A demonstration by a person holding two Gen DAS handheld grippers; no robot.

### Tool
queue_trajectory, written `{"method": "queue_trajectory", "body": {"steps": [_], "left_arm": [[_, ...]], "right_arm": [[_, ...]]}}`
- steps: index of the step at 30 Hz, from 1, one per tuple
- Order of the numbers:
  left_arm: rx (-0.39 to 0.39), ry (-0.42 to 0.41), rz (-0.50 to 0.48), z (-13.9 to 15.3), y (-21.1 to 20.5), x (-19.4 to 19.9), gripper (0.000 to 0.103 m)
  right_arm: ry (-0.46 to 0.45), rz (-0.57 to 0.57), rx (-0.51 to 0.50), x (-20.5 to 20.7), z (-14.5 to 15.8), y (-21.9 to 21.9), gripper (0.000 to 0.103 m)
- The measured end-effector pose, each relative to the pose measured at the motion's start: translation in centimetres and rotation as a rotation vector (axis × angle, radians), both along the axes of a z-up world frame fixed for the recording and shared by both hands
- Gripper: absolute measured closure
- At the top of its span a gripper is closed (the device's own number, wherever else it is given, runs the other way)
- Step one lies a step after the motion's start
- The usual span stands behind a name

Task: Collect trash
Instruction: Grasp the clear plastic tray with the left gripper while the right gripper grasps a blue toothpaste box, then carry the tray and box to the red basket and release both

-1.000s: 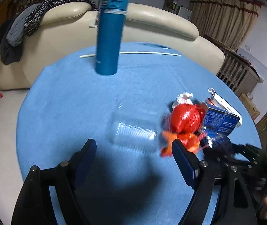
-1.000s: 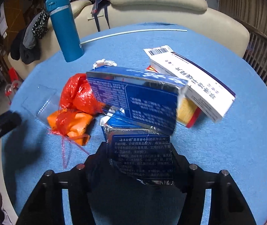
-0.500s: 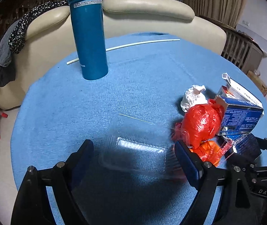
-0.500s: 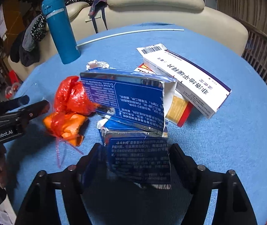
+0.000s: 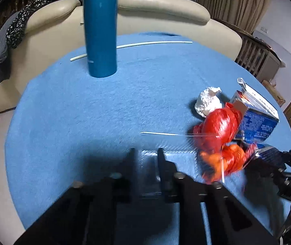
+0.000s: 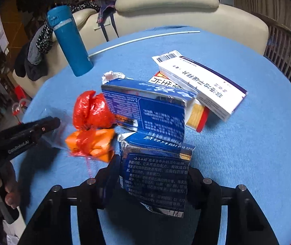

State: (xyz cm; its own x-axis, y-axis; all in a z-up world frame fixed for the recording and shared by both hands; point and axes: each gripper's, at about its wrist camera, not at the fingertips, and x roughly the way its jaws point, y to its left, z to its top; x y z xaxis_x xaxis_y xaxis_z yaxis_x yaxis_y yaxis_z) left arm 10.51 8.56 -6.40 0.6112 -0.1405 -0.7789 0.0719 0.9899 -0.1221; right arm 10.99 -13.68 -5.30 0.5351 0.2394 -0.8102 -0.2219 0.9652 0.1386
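Left hand-held gripper [image 5: 144,153] closing on the clear plastic bag [image 5: 166,143] near the counter [image 5: 84,112] front edge; film may slip. Right hand-held gripper [image 6: 152,175] closing around the blue carton [image 6: 157,175]; I risk crushing it.

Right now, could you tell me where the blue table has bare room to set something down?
Bare cloth lies between the blue flask and the red bag, and past the white box on its far side. It is crowded around the blue cartons, crumpled tissue and clear bag.
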Motion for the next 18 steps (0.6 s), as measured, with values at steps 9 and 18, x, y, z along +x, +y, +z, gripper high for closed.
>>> {"method": "queue_trajectory", "body": {"steps": [9, 18], "left_arm": [[-0.034, -0.019, 0.025, 0.8, 0.7, -3.6, 0.100], [-0.065, -0.068, 0.010, 3.0, -0.5, -6.4, 0.101]], "right_arm": [[-0.014, -0.039, 0.067, -3.5, 1.1, -2.5, 0.044], [-0.062, -0.069, 0.112, -6.0, 3.0, -4.2, 0.044]]}}
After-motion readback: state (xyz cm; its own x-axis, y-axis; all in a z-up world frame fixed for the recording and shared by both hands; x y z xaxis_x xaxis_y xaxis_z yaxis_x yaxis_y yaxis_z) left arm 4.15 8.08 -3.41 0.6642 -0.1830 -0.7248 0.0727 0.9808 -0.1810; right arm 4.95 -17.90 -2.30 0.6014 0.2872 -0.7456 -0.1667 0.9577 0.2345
